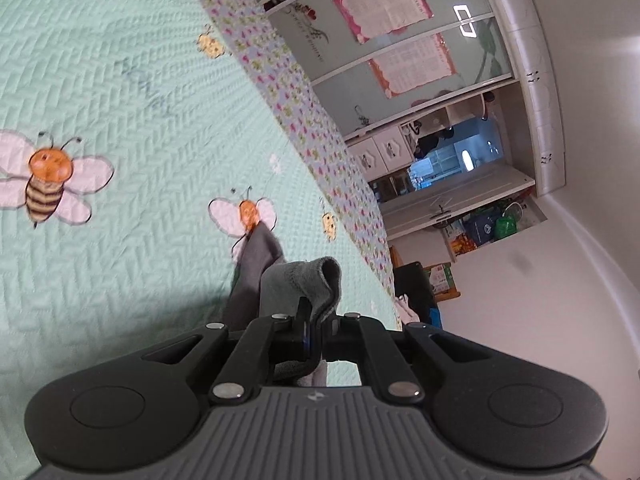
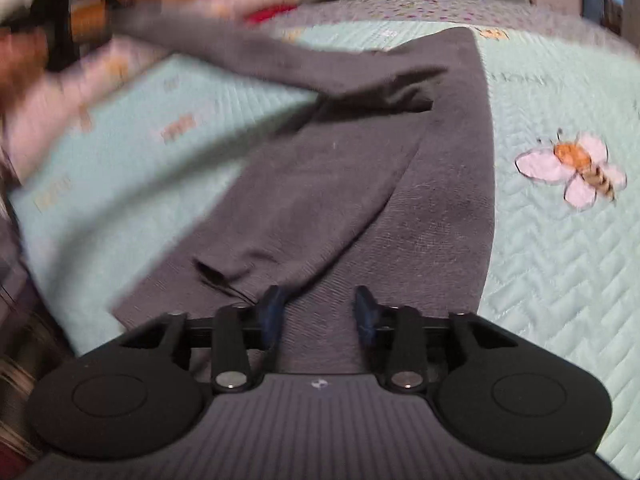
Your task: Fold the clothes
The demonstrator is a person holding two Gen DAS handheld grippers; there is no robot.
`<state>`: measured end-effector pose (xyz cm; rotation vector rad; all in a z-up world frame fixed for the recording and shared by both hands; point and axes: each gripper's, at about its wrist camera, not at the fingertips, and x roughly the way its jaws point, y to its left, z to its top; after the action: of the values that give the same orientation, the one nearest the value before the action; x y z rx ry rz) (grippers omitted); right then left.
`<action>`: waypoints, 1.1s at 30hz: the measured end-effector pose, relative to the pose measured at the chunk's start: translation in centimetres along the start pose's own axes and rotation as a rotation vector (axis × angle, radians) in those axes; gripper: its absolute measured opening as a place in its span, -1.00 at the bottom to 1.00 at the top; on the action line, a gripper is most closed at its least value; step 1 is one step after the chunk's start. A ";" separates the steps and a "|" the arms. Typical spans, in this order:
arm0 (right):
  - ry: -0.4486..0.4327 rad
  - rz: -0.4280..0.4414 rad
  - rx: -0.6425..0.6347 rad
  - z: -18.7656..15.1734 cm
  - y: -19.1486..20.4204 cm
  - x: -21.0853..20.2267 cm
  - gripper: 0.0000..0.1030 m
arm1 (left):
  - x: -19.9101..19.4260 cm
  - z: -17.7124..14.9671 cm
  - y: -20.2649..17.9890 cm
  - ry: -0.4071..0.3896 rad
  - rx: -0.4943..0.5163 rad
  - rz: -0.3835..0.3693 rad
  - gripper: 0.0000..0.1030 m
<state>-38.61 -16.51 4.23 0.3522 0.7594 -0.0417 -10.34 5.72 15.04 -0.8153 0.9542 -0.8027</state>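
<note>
Risk here: left gripper [image 1: 310,320] clamped on grey garment [image 2: 360,184] cuff, right gripper [image 2: 320,312] fingers apart, empty; pulling could drag folded sleeve askew across bed quilt [image 2: 560,260].

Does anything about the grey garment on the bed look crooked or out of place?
Yes. The grey garment is not flat: one part stretches off the quilt toward the upper left, and the left gripper pinches a bunched edge. The right gripper is open above it.
</note>
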 end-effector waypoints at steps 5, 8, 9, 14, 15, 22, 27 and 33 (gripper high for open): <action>-0.143 0.044 0.292 -1.1 -5.3 -4.7 -0.18 | 0.1 -0.5 0.6 0.009 0.003 -0.001 -0.94; -0.178 0.020 0.379 -2.4 -7.4 -6.5 -0.19 | 0.5 -0.5 0.8 0.009 0.014 0.012 -0.94; -0.181 0.032 0.386 -3.0 -7.5 -6.9 -0.19 | 0.6 -0.5 0.8 0.011 0.016 0.019 -0.94; -0.218 0.162 0.385 -4.9 -6.1 -8.3 -0.77 | 1.0 -0.8 0.9 0.025 0.027 0.040 -0.94; -0.221 0.185 0.374 -5.1 -5.8 -8.6 -0.77 | 1.1 -0.9 0.9 0.027 0.028 0.041 -0.94; -0.201 0.149 0.198 -5.4 -2.4 -9.5 -0.70 | 2.0 -1.5 0.0 0.059 0.073 0.033 -0.93; -0.059 0.072 0.174 -5.0 -2.2 -4.8 -0.72 | 2.9 -1.7 -1.3 0.066 0.110 0.031 -0.93; -0.076 0.038 0.208 -4.9 -2.1 -4.1 -0.71 | 3.9 -2.5 -2.1 0.104 0.139 0.017 -0.91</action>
<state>-45.20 -17.28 3.08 0.5597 0.6741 -0.0982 -11.69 0.87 14.57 -0.6495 0.9848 -0.8928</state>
